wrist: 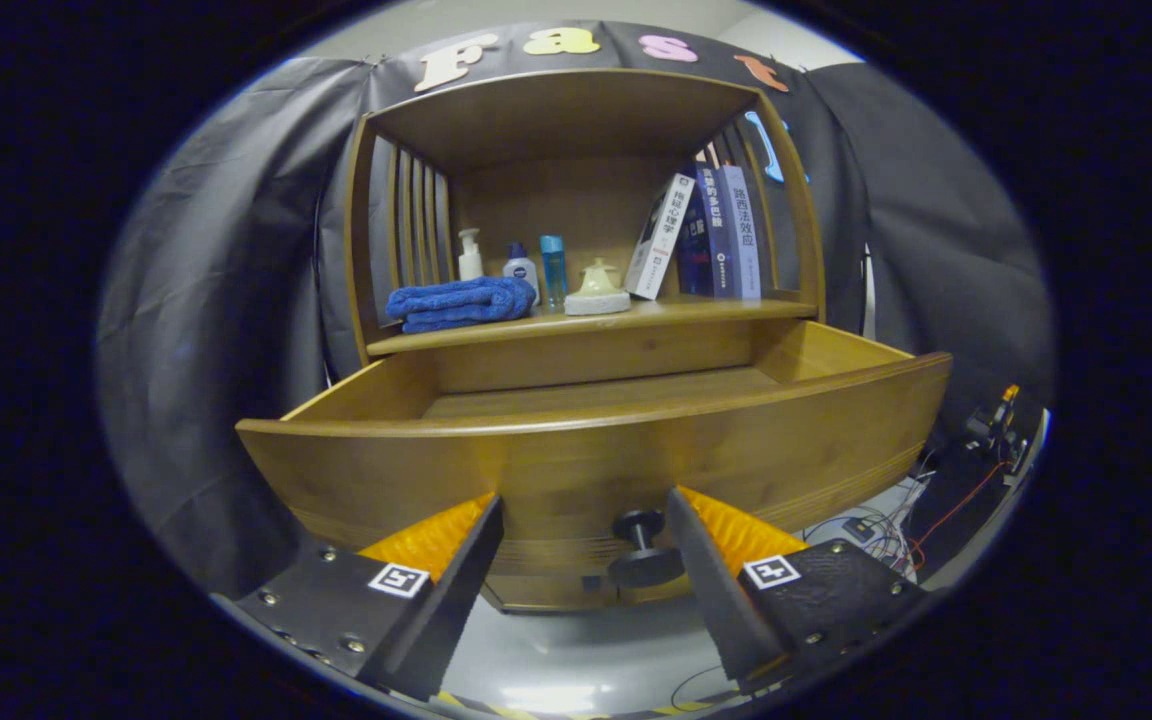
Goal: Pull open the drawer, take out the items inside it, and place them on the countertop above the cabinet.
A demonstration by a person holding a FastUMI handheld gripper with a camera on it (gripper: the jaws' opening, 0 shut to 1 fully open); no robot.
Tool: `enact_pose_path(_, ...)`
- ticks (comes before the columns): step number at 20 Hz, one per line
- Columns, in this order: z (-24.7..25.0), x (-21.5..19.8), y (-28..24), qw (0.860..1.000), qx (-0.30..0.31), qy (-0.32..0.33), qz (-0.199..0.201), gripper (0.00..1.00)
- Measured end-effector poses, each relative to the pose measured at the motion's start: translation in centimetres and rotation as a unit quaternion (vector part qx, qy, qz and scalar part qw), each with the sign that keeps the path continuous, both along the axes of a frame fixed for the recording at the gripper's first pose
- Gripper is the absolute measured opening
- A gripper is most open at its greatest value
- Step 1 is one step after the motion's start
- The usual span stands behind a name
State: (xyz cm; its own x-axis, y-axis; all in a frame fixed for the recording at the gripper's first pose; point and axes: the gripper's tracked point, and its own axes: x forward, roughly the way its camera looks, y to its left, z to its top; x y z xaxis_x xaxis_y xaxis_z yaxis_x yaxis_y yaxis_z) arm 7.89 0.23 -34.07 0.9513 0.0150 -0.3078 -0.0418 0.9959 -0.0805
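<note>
The gripper (pixel 584 560) has its jaws released and spread wide, empty. The wooden drawer (pixel 596 450) stands pulled out just ahead of them, its black knob (pixel 642 560) between the jaws, nearer the right one. On the countertop (pixel 636 318) above, a folded blue towel (pixel 459 303) lies near the left edge.

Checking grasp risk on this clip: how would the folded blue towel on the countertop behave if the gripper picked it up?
The blue towel looks soft and loosely folded, so it would probably sag and unfold. Likely light, not slippery. The open gripper is at the drawer knob.
</note>
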Motion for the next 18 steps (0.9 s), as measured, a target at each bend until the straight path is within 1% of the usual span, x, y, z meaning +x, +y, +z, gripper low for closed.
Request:
enact_pose_path(8,-0.2,1.9,0.2,1.0,0.004,0.004,0.002,0.98)
enact_pose_path(15,0.0,4.5,0.9,1.0,-0.005,-0.001,-0.006,0.99)
enact_pose_path(17,0.3,5.6,1.1,1.0,-0.016,-0.005,-0.005,0.99)
enact_pose_path(18,0.0,5.6,1.1,1.0,-0.019,0.006,-0.006,0.99)
